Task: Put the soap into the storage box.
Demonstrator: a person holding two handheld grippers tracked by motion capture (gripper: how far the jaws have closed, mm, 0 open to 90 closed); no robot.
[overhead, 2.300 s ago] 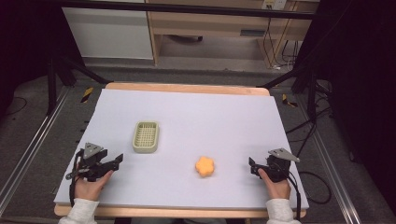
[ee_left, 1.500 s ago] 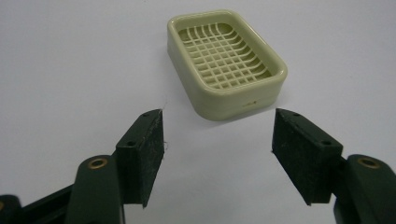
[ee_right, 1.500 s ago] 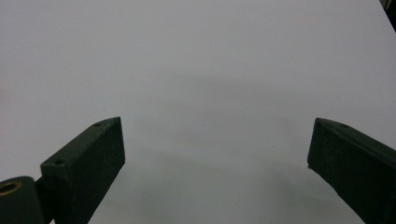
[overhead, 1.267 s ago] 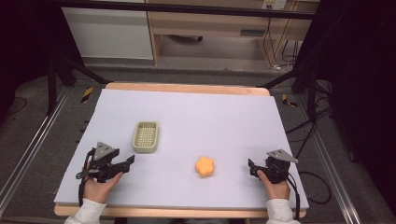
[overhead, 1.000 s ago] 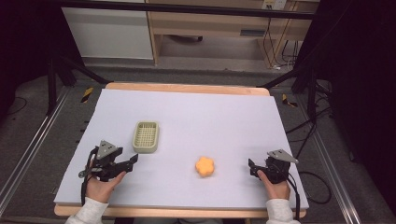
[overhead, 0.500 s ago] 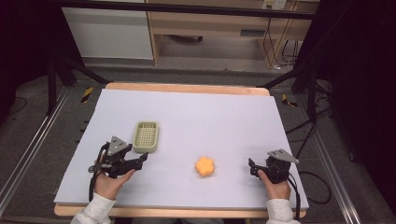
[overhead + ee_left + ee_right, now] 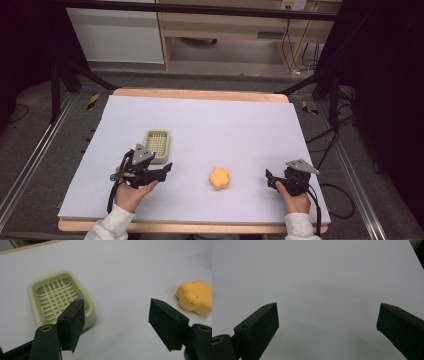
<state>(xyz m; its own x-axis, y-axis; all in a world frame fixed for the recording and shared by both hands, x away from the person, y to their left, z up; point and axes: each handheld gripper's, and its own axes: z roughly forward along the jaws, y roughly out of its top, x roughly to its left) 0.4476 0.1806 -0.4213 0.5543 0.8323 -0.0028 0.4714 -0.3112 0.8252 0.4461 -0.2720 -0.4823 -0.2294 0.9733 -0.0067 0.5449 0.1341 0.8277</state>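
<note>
In the lower left of the high view the left gripper (image 7: 162,170) hovered low over the table (image 7: 240,120), jaws spread wide and holding nothing, just below the soap dish (image 7: 157,145) and pointing toward the frame's centre. The orange sponge (image 7: 219,178) lay apart from it, a little below the middle of the frame, between the two hands. In the left gripper view the soap dish (image 7: 61,300) sat at centre left, partly behind one jaw, and the orange sponge (image 7: 196,297) at the right edge, outside the gap between the jaws. The right gripper (image 7: 270,178) rested in the lower right, also spread and empty, with bare table (image 7: 317,277) ahead of it. The likely risk: closing from this aim, the jaws would miss the sponge or clip the near corner of the dish and push it across the smooth sheet; a grip on only the sponge's edge could also squash it and let it spring free. The dish was a pale green rectangle with rounded corners and a slotted grid floor, apparently hard plastic. The sponge was a lobed, flower-like puck with a matte, finely pitted skin that looked soft. The tabletop was a flat pale sheet with a wooden border.
</note>
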